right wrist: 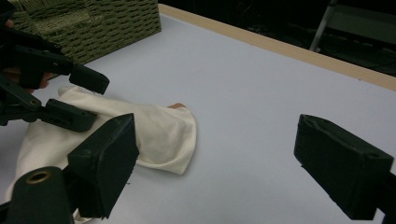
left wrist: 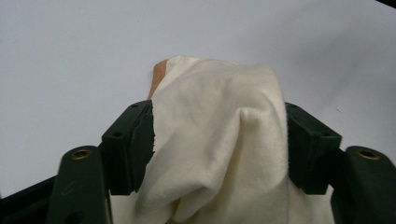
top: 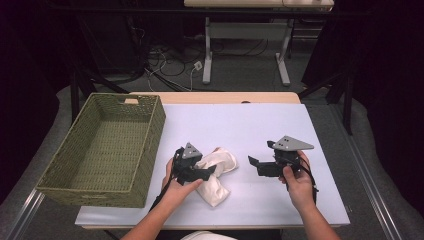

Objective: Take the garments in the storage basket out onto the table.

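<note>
High view: cream folded cloth (top: 216, 176) lies near-centre on the pale table (top: 260, 125), right of the green woven basket (top: 107, 145).
Left gripper (left wrist: 219, 140): jaws parted around the cloth, whose near part they hide; whether the pads press is unclear.
Right gripper (right wrist: 224, 163): jaws wide apart, holding nothing.

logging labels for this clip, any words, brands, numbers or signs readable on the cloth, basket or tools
None can be read.
Cream cloth: plain, no tag or print visible.
Woven basket: no label visible.
Left tool and right tool: black jaws and grey plates without readable marks.
White table: blank.
</note>
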### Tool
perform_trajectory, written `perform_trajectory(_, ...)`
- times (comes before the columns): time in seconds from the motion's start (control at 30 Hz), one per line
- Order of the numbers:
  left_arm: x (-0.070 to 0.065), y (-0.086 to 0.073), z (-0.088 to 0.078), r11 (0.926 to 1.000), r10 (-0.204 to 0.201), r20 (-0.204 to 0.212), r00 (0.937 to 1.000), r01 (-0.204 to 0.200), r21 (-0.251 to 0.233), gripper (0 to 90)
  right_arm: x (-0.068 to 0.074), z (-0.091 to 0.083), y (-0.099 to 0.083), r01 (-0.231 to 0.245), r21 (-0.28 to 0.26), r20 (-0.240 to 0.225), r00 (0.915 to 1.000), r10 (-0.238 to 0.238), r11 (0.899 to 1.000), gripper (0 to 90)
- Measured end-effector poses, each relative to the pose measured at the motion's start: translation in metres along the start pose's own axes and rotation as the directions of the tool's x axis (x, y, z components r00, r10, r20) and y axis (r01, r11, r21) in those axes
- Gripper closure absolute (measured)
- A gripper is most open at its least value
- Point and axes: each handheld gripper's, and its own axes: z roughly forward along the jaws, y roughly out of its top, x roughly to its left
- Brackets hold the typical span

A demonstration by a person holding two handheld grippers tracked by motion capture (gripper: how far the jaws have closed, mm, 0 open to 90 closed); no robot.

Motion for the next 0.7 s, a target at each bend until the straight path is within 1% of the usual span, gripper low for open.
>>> perform_trajectory(0.03, 0.0, 0.0, 0.0, 1.0, 0.0, 0.0, 1.0, 0.0, 0.0, 28.0, 0.0, 0.0, 0.0, 0.0, 0.0, 0.0, 1.0, 0.0, 1.0, 13.3)
perform_trajectory(0.07, -0.0007, 0.0001, 0.0009, 0.9999, -0.014, 0.015, 0.9998, 0.014, -0.005, 25.7, 0.0, -0.0003, 0.0, -0.003, -0.001, 0.001, 1.0, 0.003, 1.0, 13.4)
perform_trajectory(0.1, -0.0007, 0.0001, 0.0009, 0.9999, -0.014, 0.015, 0.9998, 0.014, -0.005, 23.9, 0.0, -0.0003, 0.0, -0.003, -0.001, 0.001, 1.0, 0.003, 1.0, 13.4)
perform_trajectory(0.13, -0.0009, 0.0009, 0.0009, 0.9998, -0.016, 0.028, 0.9995, 0.016, -0.009, 22.3, -0.0005, -0.0006, 0.0003, -0.001, -0.003, 0.003, 1.0, 0.001, 1.0, 13.4)
perform_trajectory(0.17, -0.0009, 0.0009, 0.0009, 0.9998, -0.016, 0.028, 0.9995, 0.016, -0.009, 19.6, -0.0005, -0.0006, 0.0003, -0.001, -0.003, 0.003, 1.0, 0.001, 1.0, 13.4)
perform_trajectory(0.2, -0.0013, 0.001, 0.001, 0.9997, -0.02, 0.033, 0.9992, 0.02, -0.016, 15.7, -0.0005, -0.0003, 0.0001, -0.003, -0.006, 0.004, 1.0, 0.003, 1.0, 13.4)
perform_trajectory(0.23, -0.0015, 0.0016, 0.0012, 0.9996, -0.021, 0.049, 0.9986, 0.022, -0.016, 12.7, -0.0002, -0.0003, 0.0, -0.006, -0.004, 0.003, 1.0, 0.006, 1.0, 13.4)
perform_trajectory(0.3, -0.003, 0.0018, 0.0029, 0.9991, -0.039, 0.061, 0.9973, 0.04, -0.012, 3.7, 0.0, 0.0001, -0.0001, -0.001, 0.0, 0.001, 1.0, 0.001, 1.0, 13.5)
perform_trajectory(0.33, -0.003, 0.002, 0.003, 0.9996, -0.027, 0.062, 0.9977, 0.028, -0.009, 0.2, 0.0004, 0.0004, -0.0003, -0.002, 0.001, 0.001, 1.0, 0.002, 1.0, 13.4)
perform_trajectory(0.37, -0.003, 0.002, 0.003, 0.9996, -0.027, 0.062, 0.9977, 0.028, -0.009, 0.4, 0.0004, 0.0004, -0.0003, -0.002, 0.001, 0.001, 1.0, 0.002, 1.0, 13.4)
perform_trajectory(0.4, -0.004, 0.0023, 0.0026, 0.9998, -0.021, 0.071, 0.9973, 0.021, -0.004, 0.4, 0.0011, 0.0006, -0.0005, -0.002, 0.005, -0.001, 1.0, 0.002, 1.0, 13.5)
perform_trajectory(0.5, -0.005, 0.0028, 0.003, 0.9998, -0.016, 0.071, 0.9973, 0.017, -0.01, 0.4, 0.0017, 0.0005, -0.0006, -0.002, 0.005, -0.003, 1.0, 0.002, 1.0, 13.5)
perform_trajectory(0.53, -0.0059, 0.0037, 0.0025, 1.0, -0.006, 0.07, 0.9975, 0.006, -0.005, 0.4, 0.0014, 0.0002, -0.0006, 0.0, 0.003, -0.001, 1.0, 0.0, 1.0, 13.5)
perform_trajectory(0.7, -0.0065, 0.0062, -0.0001, 0.9997, -0.021, 0.09, 0.9957, 0.022, -0.007, 0.4, 0.0013, -0.0004, -0.0006, -0.004, -0.002, 0.001, 1.0, 0.004, 1.0, 13.5)
